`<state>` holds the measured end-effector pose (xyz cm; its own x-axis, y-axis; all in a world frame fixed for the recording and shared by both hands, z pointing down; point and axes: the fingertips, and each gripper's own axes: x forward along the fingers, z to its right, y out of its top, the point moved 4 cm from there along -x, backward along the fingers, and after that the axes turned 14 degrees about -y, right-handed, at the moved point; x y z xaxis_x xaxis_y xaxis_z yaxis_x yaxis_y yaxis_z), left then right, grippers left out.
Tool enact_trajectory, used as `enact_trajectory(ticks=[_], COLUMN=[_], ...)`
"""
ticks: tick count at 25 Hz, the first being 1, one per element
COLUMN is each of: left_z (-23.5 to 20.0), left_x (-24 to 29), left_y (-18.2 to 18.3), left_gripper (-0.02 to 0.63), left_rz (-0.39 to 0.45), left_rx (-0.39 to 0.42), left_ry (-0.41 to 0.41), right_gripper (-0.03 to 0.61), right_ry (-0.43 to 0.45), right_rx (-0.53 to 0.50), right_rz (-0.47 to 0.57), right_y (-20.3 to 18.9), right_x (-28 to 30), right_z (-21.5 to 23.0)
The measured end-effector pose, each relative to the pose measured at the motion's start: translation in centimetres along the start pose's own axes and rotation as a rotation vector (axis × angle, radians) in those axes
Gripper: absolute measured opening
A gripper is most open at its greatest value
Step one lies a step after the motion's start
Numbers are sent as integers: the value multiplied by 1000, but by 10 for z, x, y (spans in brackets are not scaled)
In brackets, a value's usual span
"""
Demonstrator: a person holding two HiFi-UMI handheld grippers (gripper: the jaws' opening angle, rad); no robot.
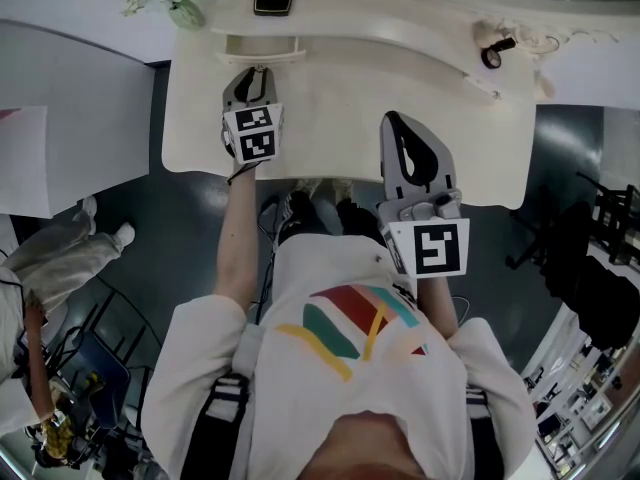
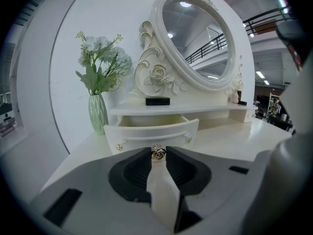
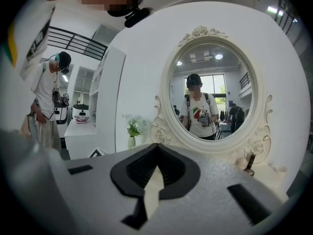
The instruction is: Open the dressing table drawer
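Left gripper view: my left claw (image 2: 158,148) is clamped on the small gold rose-shaped knob (image 2: 158,154) of the cream curved-front drawer (image 2: 146,135). The drawer stands partly pulled out from under the shelf of the white dressing table (image 2: 234,136), just beside a green ribbed vase (image 2: 98,112). My right claw (image 3: 157,147) hangs over the table's front edge, its jaws pressed together on nothing.

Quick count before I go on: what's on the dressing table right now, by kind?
Mirror: 1
Vase of flowers: 1
Black box: 1
Small dark item at the right end: 1
Drawer, pulled out, its knob in the left tool: 1
Total: 5
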<state>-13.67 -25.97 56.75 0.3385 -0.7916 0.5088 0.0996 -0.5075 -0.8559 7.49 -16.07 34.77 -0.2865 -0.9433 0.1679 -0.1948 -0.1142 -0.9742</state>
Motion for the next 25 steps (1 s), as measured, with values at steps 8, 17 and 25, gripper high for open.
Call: enact_trajectory(ticks=[8,17,25], left_z=[4,6,7], left_x=[-9,-17,-21], left_y=[-5,-11,-14], left_gripper=[89,89,89], left_rz=[-4,-5,-10], left_rx=[2,13,13], left_ry=[4,6,2], right_gripper=[0,0,0], right_ry=[13,29,35], right_rx=[-2,-4,-8], right_rz=[4,11,18], right_y=[1,2,1], right_x=[-5,-8,-10], right_z=[-2,-5,-5])
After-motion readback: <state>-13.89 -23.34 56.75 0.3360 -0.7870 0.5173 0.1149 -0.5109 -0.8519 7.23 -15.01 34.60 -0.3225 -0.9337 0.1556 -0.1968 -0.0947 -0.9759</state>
